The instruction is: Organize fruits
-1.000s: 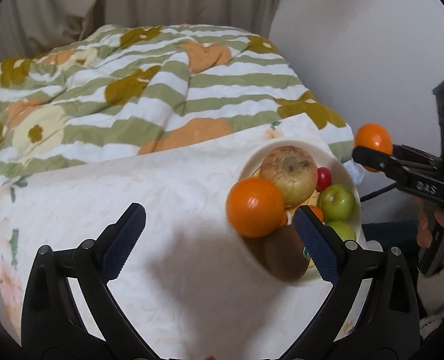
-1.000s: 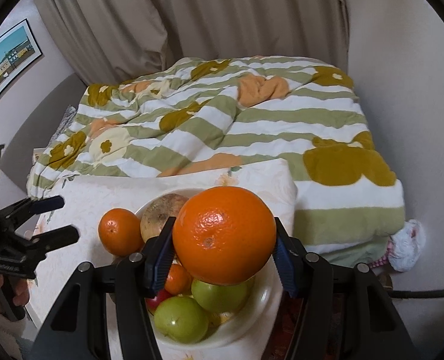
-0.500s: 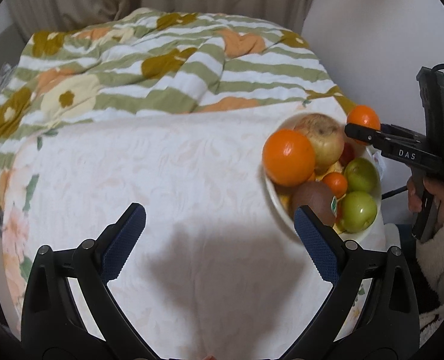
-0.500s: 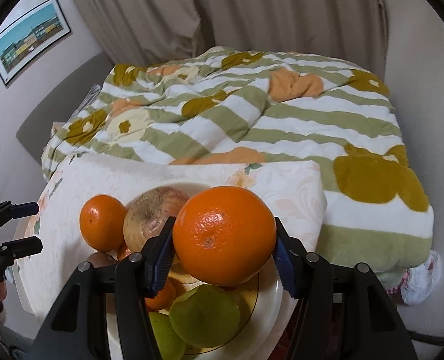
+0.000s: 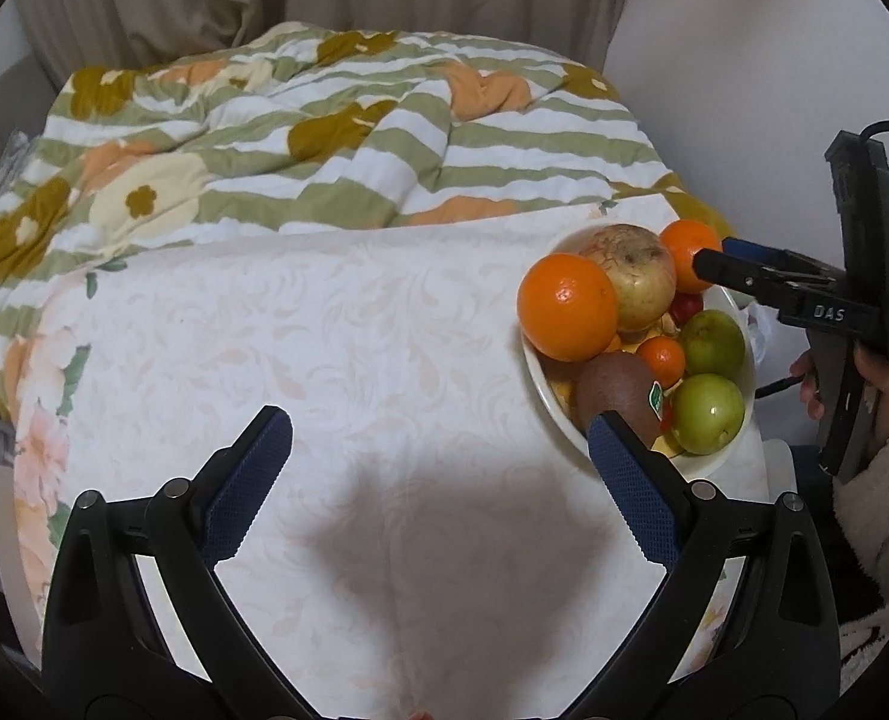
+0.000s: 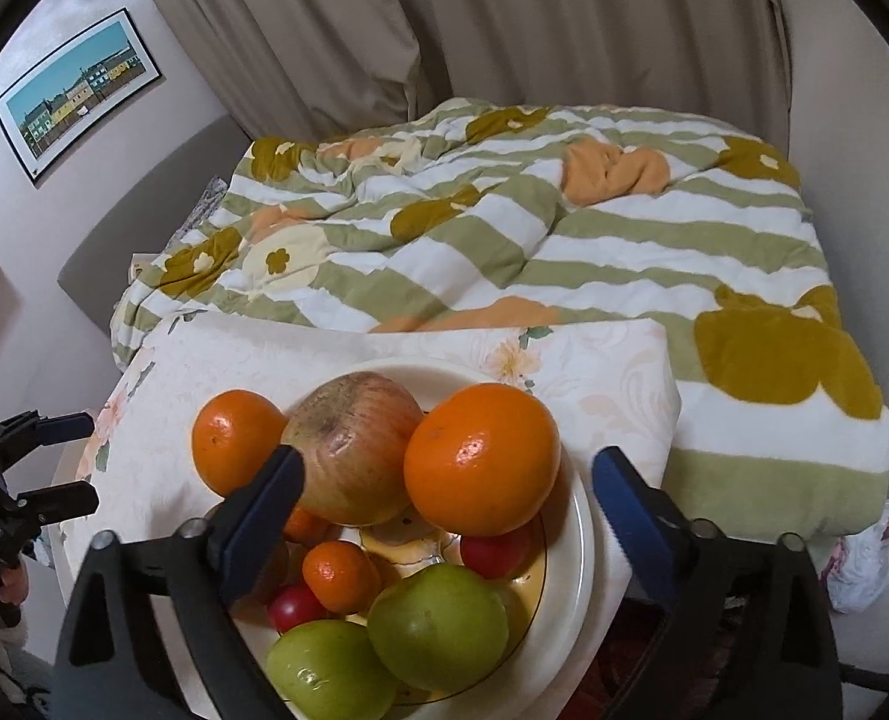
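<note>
Beige curtains point(image 6: 564, 30) are hanging behind a bed whose green-and-white striped comforter point(image 6: 504, 240) is lying rumpled with orange and mustard flowers. A framed townscape picture point(image 6: 78, 90) is hanging on the pale wall point(image 6: 0, 240), above a grey headboard point(image 6: 138, 222).

Right tongs point(image 6: 444, 498) angled downward, jaws just sprung wide apart, nothing pressed between their blue pads, left tongs point(image 5: 438, 468) likewise spread and empty, tilted steeply down, right hand point(image 5: 864, 384) in fuzzy sleeve gripping its handle
</note>
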Action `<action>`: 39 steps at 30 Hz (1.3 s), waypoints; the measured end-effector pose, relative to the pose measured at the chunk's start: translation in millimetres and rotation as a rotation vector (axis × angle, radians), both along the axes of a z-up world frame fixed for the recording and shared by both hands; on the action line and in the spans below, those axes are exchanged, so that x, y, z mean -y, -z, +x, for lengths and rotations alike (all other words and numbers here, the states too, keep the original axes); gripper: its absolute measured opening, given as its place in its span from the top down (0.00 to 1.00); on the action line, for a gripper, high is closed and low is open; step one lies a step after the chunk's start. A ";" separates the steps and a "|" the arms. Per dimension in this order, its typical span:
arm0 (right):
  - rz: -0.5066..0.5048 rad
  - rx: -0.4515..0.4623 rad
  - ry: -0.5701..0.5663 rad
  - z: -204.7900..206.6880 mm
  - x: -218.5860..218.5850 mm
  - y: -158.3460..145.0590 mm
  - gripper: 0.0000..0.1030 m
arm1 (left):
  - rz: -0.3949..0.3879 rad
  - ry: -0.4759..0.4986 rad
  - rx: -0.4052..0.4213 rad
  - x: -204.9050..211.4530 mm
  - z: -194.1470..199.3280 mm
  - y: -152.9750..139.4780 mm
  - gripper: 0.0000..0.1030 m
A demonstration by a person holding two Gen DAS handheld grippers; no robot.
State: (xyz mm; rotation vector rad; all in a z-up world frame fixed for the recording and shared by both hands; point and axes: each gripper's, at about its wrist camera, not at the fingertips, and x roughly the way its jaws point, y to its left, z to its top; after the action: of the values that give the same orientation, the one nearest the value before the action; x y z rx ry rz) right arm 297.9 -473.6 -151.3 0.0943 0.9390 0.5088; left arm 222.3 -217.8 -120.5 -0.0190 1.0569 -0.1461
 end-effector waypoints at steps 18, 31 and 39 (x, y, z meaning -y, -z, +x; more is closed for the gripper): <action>-0.135 0.163 0.205 -112.7 -64.7 -117.7 0.01 | -0.010 -0.035 0.239 -71.0 -73.2 -90.9 0.00; -0.207 0.144 0.355 -198.3 -154.7 -140.4 0.01 | 0.018 -0.084 0.306 -134.5 -142.3 -117.9 0.00; -0.235 0.146 0.378 -221.6 -181.6 -136.4 0.01 | 0.006 -0.092 0.325 -156.4 -166.5 -117.7 0.00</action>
State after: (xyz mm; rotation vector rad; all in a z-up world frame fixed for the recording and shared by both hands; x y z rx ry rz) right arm 76.3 -292.0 -14.9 0.0197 0.8070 0.0533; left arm 55.7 -61.4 -2.8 -0.0371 0.7308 -0.0593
